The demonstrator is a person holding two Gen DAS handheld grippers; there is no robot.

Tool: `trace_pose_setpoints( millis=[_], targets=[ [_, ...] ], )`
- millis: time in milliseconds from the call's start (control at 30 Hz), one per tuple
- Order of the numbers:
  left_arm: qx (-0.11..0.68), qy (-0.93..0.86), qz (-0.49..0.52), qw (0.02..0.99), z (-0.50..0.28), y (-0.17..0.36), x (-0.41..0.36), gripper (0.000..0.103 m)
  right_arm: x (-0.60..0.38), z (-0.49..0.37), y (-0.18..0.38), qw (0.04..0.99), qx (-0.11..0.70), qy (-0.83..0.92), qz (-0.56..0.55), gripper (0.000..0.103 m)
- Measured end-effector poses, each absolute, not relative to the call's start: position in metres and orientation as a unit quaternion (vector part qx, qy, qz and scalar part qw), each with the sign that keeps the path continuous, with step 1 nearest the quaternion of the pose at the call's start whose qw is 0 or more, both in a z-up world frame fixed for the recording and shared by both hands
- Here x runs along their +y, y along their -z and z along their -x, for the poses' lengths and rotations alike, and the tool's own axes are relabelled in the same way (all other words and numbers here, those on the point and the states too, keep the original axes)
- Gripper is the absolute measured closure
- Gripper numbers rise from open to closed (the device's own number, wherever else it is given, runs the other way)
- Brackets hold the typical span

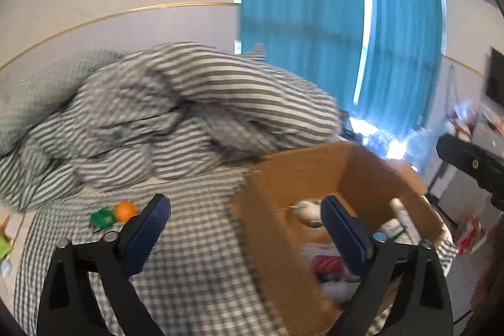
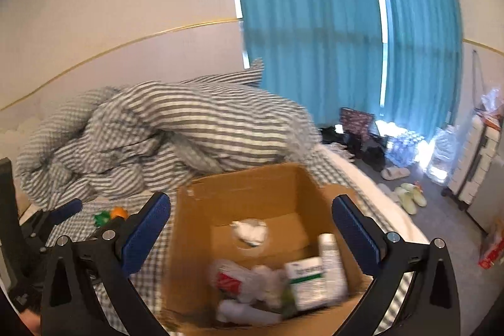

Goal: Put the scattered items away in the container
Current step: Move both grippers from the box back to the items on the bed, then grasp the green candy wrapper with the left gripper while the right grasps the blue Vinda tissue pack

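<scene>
Left gripper [image 1: 244, 214]: your jaws spread, empty, straddling the box's [image 1: 261, 241] left wall.
Right gripper [image 2: 251, 214]: your jaws spread, empty, above the box.
Orange toy [image 1: 125, 210]: bed's [image 1: 195, 257] left edge.

blur: round whitish object [image 2: 249, 233] mid-floor of the open brown cardboard box [image 2: 239, 194], identity unclear | print on white-and-green carton [image 2: 307, 279] inside box unreadable | cut off: box's near wall below right wrist frame edge
</scene>
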State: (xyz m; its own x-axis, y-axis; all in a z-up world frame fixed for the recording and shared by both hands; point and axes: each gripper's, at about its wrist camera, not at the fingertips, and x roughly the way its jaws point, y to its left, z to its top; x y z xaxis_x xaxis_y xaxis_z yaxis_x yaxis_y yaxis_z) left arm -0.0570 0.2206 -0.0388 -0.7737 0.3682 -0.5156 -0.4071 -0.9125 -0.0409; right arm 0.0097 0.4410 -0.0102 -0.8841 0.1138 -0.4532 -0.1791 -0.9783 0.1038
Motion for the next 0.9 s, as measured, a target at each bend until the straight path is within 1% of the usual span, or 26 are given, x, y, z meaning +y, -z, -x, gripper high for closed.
trace_pose_setpoints(
  millis=[367,500,667,900],
  targets=[
    [0.000,-0.962,0.269,0.054,0.085,0.040,0.052,0.000,0.323,0.038,0.017,-0.041,0.038,-0.969,0.241,0.000],
    [-0.019,-0.962,0.271,0.012,0.091,0.044,-0.001,0.000,0.277,0.062,0.031,-0.076,0.022,-0.964,0.252,0.000],
    [-0.025,-0.963,0.267,-0.017,0.089,0.045,-0.036,0.000,0.232,0.098,0.063,-0.096,-0.005,-0.956,0.278,0.000],
    [-0.012,-0.965,0.262,-0.025,0.086,0.055,-0.049,0.000,0.186,0.163,0.128,-0.105,-0.042,-0.933,0.340,0.000]
  ],
)
